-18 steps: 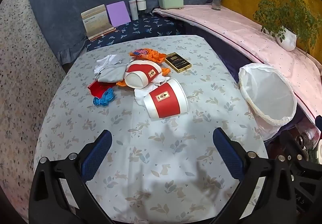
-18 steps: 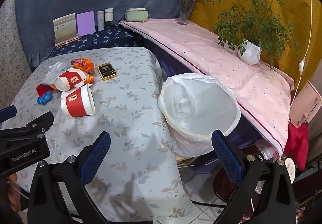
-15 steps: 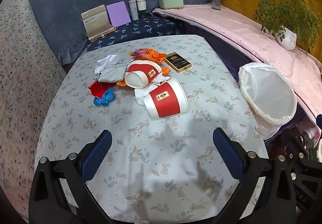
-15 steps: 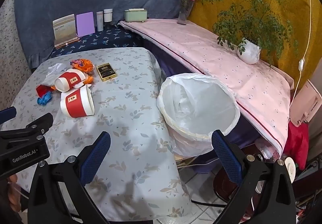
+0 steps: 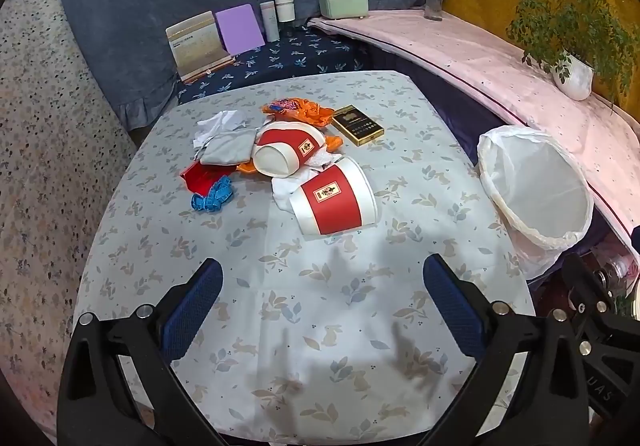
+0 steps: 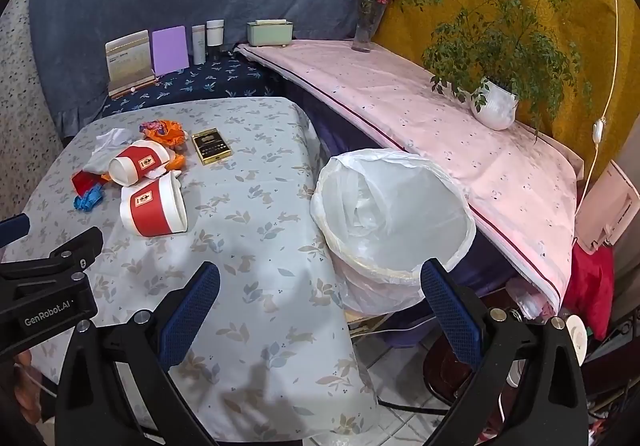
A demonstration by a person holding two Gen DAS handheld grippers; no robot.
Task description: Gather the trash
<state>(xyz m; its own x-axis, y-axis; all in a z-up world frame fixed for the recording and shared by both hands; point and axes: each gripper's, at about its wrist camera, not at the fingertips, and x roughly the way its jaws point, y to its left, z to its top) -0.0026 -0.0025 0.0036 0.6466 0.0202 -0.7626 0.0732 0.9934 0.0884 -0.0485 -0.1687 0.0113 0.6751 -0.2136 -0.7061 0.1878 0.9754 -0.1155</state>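
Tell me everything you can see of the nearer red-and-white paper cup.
The nearer paper cup lies on its side on the floral tablecloth, white with a wide red band and a small gold-framed label. It looks like intact coated paper. Its far side rests against crumpled white tissue; nothing grips it.

The only print that reads clearly is "GenRobot.AI", in white letters on the black body of the left gripper [image 6: 48,288], seen from the right wrist view well in front of the nearer red-and-white cup [image 6: 154,209]. That cup and the second cup [image 6: 138,162] just behind it each carry a small label, its characters too small to read. The print on the black-and-gold box [image 6: 211,146] beyond them is likewise illegible.
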